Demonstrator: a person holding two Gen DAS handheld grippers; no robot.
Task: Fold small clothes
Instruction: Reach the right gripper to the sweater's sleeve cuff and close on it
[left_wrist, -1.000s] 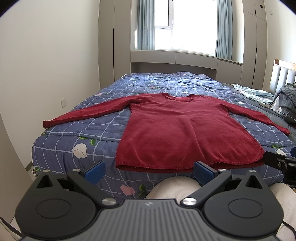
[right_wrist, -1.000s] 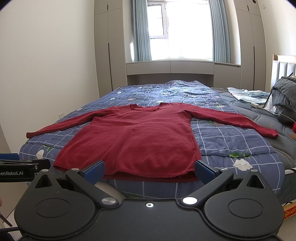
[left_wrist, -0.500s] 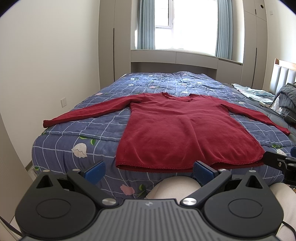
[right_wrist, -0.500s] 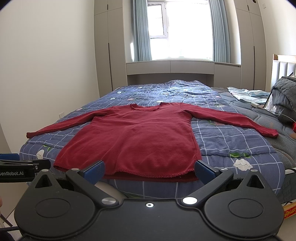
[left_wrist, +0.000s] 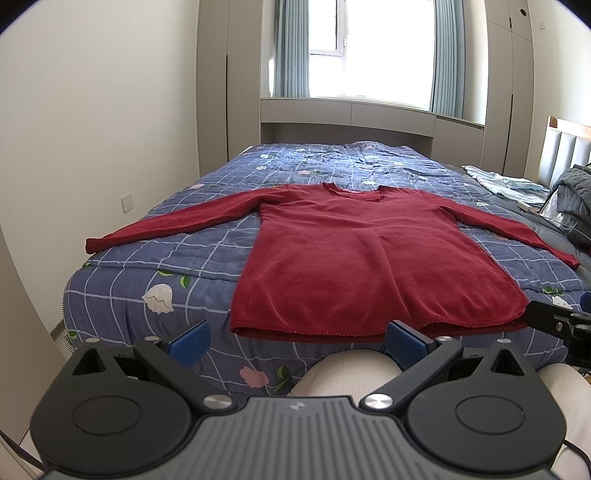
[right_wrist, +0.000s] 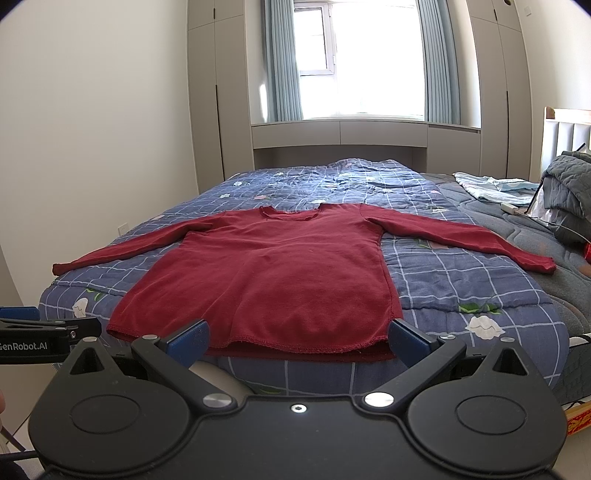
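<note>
Item: red long-sleeved top (left_wrist: 373, 266), lying flat and face up on the blue checked quilt (left_wrist: 177, 258) of a bed, neckline toward the window, hem at the near edge, both sleeves spread out to the sides. Nothing is folded yet; the spread-out lay probably serves as the starting shape, giving each side a free sleeve and hem corner to pick up.

Left gripper (left_wrist: 297, 338): empty, blue fingers spread wide, held level just short of the hem, apart from the cloth, aimed at the left half of the hem.

Right gripper (right_wrist: 297, 338): likewise empty and wide, level, facing the hem's right half, not touching.

Surroundings: grey bedding (right_wrist: 569, 188) heaped at the headboard side, light blue cloth (right_wrist: 495, 186) beside it; cream-trousered knees (left_wrist: 347, 373) below the left gripper.
</note>
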